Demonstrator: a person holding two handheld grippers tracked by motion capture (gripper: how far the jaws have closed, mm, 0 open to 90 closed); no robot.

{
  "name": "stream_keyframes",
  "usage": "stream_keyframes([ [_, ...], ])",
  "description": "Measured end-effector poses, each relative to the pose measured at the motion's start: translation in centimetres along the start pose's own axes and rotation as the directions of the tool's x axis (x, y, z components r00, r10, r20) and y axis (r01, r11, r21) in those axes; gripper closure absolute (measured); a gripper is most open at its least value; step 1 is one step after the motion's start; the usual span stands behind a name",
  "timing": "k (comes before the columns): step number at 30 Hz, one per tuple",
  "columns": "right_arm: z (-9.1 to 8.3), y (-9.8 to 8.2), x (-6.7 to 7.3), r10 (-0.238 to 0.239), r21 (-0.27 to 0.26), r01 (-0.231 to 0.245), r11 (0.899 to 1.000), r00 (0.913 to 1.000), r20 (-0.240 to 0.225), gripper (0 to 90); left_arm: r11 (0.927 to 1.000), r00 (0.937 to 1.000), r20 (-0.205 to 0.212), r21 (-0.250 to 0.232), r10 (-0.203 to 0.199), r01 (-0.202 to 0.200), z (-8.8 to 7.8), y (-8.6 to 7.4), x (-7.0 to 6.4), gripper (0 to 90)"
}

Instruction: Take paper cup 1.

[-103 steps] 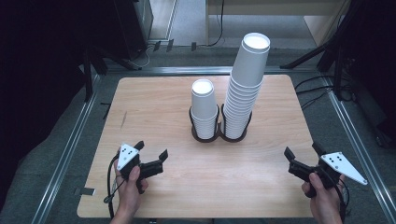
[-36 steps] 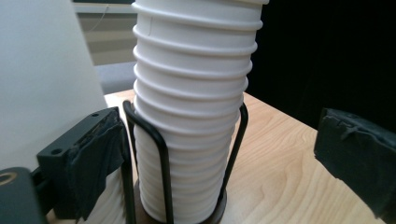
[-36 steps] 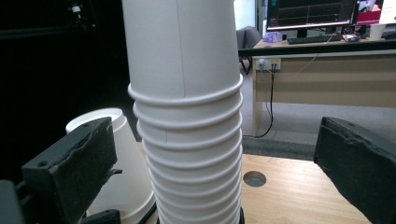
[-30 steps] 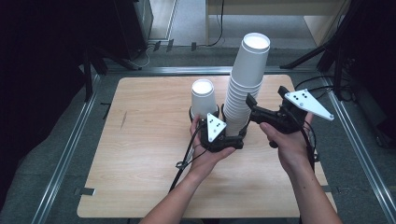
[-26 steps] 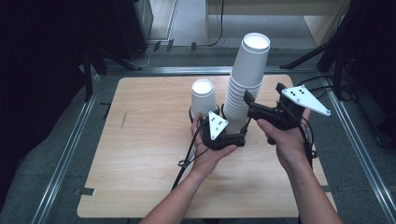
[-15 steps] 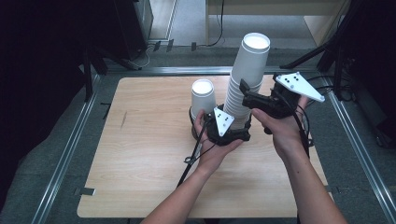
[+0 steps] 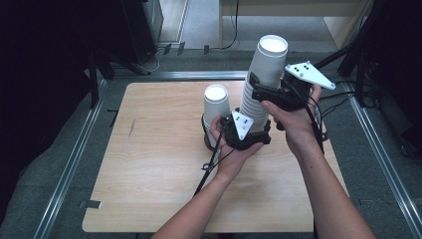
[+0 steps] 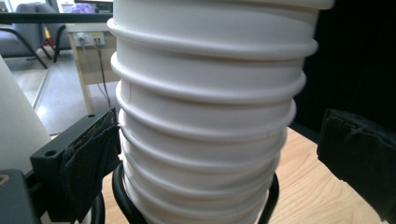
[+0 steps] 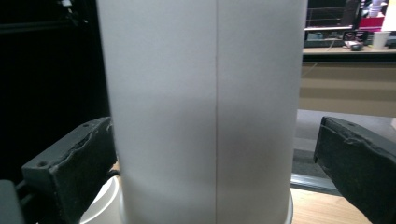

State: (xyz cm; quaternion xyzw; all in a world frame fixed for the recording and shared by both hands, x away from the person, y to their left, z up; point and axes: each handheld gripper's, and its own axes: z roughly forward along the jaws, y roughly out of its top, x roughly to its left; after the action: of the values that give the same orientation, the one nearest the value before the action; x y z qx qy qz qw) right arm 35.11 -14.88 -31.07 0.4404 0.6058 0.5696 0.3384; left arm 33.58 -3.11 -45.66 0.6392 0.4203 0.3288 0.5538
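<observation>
- Both forearms come in from the near edge and angle toward the middle of the scene.
- The left tool (image 7: 247,130) is held low, grey plate facing up, its jaws spread wide; one pad (image 8: 88,163) touches, the other stands clear.
- The right tool (image 7: 263,92) is held higher and farther, pointing left, jaws apart with gaps on both sides.

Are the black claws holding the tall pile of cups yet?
Not yet. The left gripper straddles the tall cup stack near its bottom, the right gripper the smooth top cup; in both, one jaw stands clear of the cups.
</observation>
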Motion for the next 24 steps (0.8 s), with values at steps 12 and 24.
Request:
stream_keyframes([
  [12,1.4,-0.4,0.3,0.03,0.005,-0.03,1.0,0.9994,-0.015,7.9,0.9998,0.9991,-0.039,-0.005,0.018,-0.018,0.2,0.3,0.0,5.0],
  [24,1.4,-0.2,0.3,0.021,-0.002,-0.021,1.0,0.9997,-0.011,11.1,0.9998,0.9992,-0.041,-0.02,0.0,-0.001,0.1,0.3,-0.1,7.7],
])
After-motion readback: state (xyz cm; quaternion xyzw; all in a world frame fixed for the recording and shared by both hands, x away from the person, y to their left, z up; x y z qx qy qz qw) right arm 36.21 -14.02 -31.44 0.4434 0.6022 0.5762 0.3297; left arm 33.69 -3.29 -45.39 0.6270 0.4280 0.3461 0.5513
